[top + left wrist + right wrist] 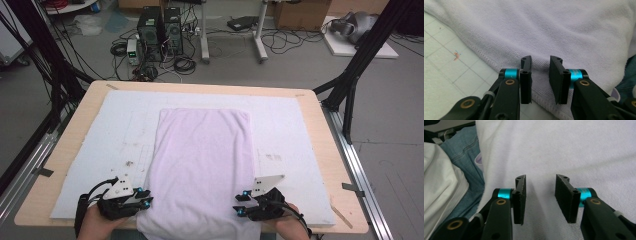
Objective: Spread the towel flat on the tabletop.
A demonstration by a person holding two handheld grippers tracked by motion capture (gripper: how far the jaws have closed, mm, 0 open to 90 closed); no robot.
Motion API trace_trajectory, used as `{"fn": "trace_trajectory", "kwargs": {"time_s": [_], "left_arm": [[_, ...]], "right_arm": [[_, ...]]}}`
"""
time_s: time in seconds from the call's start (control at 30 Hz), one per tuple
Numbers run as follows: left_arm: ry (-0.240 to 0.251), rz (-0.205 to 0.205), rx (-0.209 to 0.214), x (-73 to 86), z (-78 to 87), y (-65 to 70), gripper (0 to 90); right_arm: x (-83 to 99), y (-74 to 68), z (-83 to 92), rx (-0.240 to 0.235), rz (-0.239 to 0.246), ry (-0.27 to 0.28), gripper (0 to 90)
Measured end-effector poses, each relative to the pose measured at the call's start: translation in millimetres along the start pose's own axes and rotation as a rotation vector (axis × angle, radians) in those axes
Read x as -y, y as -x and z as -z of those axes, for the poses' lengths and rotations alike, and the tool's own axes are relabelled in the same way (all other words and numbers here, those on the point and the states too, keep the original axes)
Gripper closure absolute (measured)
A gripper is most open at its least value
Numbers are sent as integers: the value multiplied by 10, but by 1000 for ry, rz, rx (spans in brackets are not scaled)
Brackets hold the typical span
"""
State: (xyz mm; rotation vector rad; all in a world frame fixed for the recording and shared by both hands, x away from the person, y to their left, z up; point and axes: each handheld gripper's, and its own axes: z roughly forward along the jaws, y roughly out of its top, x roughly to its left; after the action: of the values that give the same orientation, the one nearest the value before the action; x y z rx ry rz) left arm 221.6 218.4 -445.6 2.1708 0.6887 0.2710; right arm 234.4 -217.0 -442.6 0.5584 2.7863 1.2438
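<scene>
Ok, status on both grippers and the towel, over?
Left gripper open over the towel hem. Right gripper open, towel beneath. Towel flat, near end over table edge. Nothing in the way.

Wooden counter (327,165) bearing a white gridded mat (100,150) with small dark stains. Behind it, on the grey floor (395,130): two black computer towers (160,32) amid tangled cables (182,64), a white stand's legs (232,50), a cardboard box (300,14). Black frame struts (357,70) flank both sides.
</scene>
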Motion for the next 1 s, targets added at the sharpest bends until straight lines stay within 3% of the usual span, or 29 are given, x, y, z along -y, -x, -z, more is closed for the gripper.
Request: {"fn": "trace_trajectory", "kwargs": {"time_s": [0.07, 0.3, 0.53, 0.7, 0.87, 1.0], "left_arm": [[-5, -6, -19, -51, -1, -18, 703], [23, -19, -37, -366, -39, -145, 599], [54, 6, -36, -491, -69, -267, 510], [70, 47, -41, -547, -95, -374, 428], [80, 83, -50, -596, -147, -488, 348], [90, 82, -70, -705, -145, -559, 331]], "right_arm": [[4, 43, 5, -10, -22, 23, 596], [-228, 229, 103, 35, -37, 97, 515], [-360, 488, 100, 79, -85, 106, 421], [-425, 649, 124, 108, -120, 111, 372], [-494, 750, 130, 124, -122, 124, 329], [-564, 805, 146, 149, -124, 112, 301]]}}
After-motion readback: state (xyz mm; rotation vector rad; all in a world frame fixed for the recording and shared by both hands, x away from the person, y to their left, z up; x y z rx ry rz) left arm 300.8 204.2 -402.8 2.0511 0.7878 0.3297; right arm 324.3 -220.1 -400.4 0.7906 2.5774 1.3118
